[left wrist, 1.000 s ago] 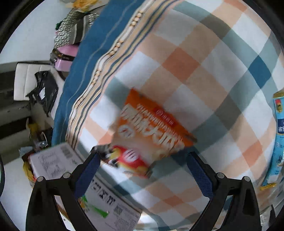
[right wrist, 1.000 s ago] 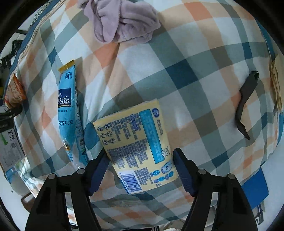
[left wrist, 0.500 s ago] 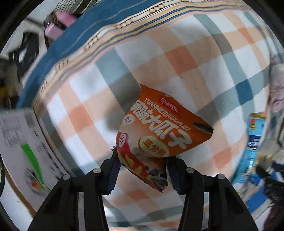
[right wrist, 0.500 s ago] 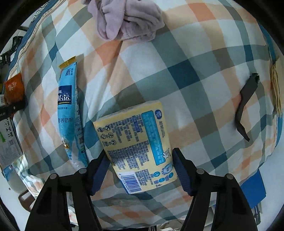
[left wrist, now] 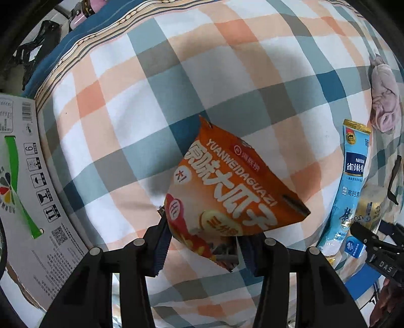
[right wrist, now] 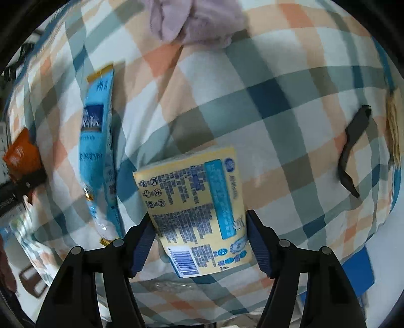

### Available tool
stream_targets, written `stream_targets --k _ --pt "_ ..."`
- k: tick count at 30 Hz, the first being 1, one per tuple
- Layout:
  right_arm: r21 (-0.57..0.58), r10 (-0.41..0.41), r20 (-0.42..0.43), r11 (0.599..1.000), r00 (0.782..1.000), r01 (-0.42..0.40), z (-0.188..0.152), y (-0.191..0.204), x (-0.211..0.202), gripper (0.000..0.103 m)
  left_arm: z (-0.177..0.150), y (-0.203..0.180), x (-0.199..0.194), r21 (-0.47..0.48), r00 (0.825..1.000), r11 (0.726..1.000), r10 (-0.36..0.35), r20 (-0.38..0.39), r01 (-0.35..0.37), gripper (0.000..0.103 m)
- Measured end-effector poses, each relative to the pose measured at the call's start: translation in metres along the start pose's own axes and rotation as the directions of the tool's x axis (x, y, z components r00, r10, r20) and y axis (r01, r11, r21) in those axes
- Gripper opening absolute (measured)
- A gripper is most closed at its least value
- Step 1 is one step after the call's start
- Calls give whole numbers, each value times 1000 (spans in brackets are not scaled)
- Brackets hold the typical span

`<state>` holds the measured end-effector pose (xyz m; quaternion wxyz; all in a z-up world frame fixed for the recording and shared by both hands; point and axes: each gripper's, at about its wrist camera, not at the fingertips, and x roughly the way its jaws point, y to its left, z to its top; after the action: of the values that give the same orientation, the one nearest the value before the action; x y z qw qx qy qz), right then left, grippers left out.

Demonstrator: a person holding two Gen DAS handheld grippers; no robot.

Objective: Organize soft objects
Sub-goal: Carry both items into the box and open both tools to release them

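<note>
The left tongs pinch the orange snack bag by its lower edge, lifting it off the checked bed for carrying. The right tongs clamp the yellow pouch beside the blue packet.

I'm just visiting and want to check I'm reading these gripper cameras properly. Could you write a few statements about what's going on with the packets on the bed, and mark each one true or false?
1. The left gripper is clamped on an orange snack bag. True.
2. The right gripper has a yellow packet between its fingers. True.
3. The long blue packet is held by the right gripper. False: it lies on the checked bedcover, beside the yellow packet.
4. The pink cloth covers the yellow packet. False: it lies bunched well beyond it.
5. A dark strap lies on the bedcover. True.
</note>
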<state>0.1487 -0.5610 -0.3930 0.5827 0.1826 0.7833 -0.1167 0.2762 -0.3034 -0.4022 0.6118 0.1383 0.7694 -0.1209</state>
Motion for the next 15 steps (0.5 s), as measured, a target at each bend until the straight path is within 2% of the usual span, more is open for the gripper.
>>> stream_targets --k 3,4,8,15 --pt "35 12 27 999 1000 -13 -3 -3 -8 68 -16 -7 -3 -14 1000 1000 -12 11 12 45" --pt "40 16 46 999 999 -18 -7 -4 -15 68 -33 -16 -4 -14 1000 1000 -22 13 22 45" --pt "26 44 114 999 993 -47 -26 2 -47 68 -60 -21 -14 -6 997 997 -75 29 75 45" --pt "-102 104 220 991 970 -83 -65 43 -119 68 -120 -20 -49 -35 975 981 -184 123 189 43"
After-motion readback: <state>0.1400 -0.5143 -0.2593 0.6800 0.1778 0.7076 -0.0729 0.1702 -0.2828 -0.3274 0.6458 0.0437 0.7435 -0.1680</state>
